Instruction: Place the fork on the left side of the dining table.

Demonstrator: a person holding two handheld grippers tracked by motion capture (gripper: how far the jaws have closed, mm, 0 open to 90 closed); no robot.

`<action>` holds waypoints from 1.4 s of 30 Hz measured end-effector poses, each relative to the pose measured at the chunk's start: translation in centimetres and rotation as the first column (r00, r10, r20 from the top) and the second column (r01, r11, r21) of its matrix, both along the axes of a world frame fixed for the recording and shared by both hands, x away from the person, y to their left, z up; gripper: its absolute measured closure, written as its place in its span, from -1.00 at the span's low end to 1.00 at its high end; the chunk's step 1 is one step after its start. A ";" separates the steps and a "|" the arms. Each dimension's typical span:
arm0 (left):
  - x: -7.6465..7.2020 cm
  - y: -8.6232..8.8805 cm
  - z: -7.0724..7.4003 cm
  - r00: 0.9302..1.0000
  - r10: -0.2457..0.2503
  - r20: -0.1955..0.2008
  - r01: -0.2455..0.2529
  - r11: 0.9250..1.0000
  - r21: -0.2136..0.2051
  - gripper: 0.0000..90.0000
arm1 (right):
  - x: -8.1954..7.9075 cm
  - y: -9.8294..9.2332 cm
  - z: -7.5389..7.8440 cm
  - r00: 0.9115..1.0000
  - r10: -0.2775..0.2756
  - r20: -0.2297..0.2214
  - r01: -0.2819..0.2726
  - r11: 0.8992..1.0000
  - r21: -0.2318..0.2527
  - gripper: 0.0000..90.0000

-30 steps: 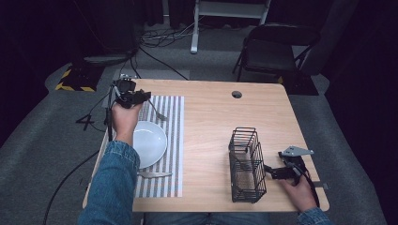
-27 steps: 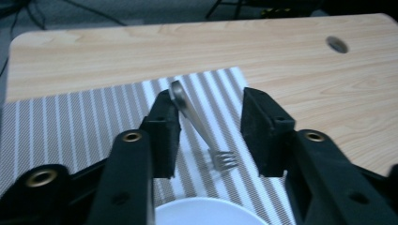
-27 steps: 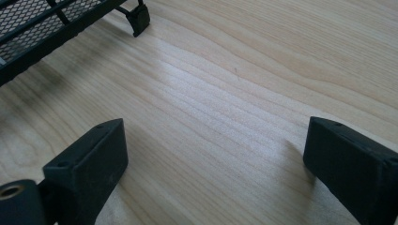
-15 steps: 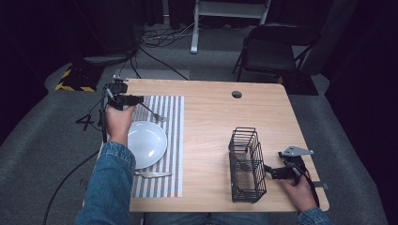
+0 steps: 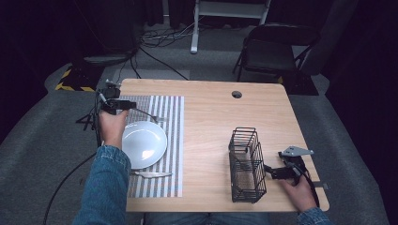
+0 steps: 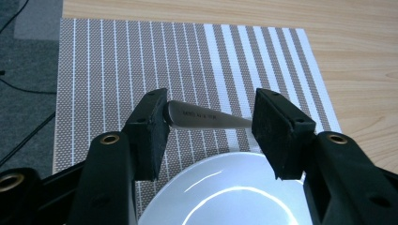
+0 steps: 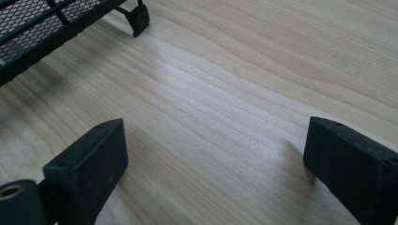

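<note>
My left gripper (image 5: 130, 106) is open at the far left of the striped placemat (image 5: 171, 140). In the left gripper view, a metal utensil's handle (image 6: 206, 119) lies on the mat between the jaws of that gripper (image 6: 209, 118), with its end against the left pad (image 6: 152, 129). The utensil (image 5: 152, 115) runs from there to the right, just beyond the white plate (image 5: 143, 144). My right gripper (image 5: 270, 170) rests on the table, open, beside the black wire basket (image 5: 246, 164). The right gripper view has those jaws (image 7: 211, 154) wide apart over bare wood.
A second metal utensil (image 5: 150, 174) lies on the mat in front of the plate. The basket's foot and mesh (image 7: 138, 18) sit just beyond the right jaws. A cable hole (image 5: 237, 94) marks the table's far side, and a folding chair (image 5: 272, 51) stands behind it.
My left gripper has moved left and away from the plate, out to the utensil's handle at the mat's far left. The right gripper has stayed put.
</note>
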State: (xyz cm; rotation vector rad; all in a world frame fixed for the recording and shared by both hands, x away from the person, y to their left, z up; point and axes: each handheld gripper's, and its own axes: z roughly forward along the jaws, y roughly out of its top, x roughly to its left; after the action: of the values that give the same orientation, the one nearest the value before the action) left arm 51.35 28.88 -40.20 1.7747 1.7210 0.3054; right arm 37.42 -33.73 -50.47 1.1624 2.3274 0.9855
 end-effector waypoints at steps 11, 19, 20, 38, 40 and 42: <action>0.6 -0.5 -1.0 0.999 -0.011 -0.039 0.012 1.000 0.020 0.02 | 0.0 0.0 0.0 1.000 0.000 0.000 0.000 1.000 0.000 -0.85; 1.3 -0.3 -2.7 0.999 0.000 -0.038 0.000 1.000 -0.020 0.03 | 0.0 0.0 0.0 1.000 -0.001 0.001 0.001 1.000 0.000 -0.85; 1.4 -0.2 -2.8 0.999 -0.002 -0.041 0.001 1.000 -0.020 0.03 | 0.0 0.0 0.0 1.000 -0.002 0.001 0.002 1.000 0.000 -0.85; 2.5 1.2 -4.2 0.998 0.052 -0.026 -0.053 0.998 -0.023 0.00 | 0.0 0.0 0.0 1.000 -0.002 0.001 0.002 1.000 0.000 -0.85; 2.3 1.4 -4.0 0.998 0.059 -0.014 -0.059 0.998 -0.018 0.00 | 0.0 0.0 0.0 1.000 -0.003 0.001 0.003 1.000 0.000 -0.85; 1.9 1.6 -3.6 0.998 0.061 -0.008 -0.061 0.998 -0.016 -0.01 | 0.0 0.0 0.0 1.000 -0.002 0.001 0.002 1.000 0.000 -0.85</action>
State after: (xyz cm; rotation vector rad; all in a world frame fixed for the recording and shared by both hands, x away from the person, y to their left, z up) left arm 53.24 30.45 -43.82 1.7162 1.7805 0.3097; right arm 37.44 -33.71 -50.47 1.1636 2.3247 0.9846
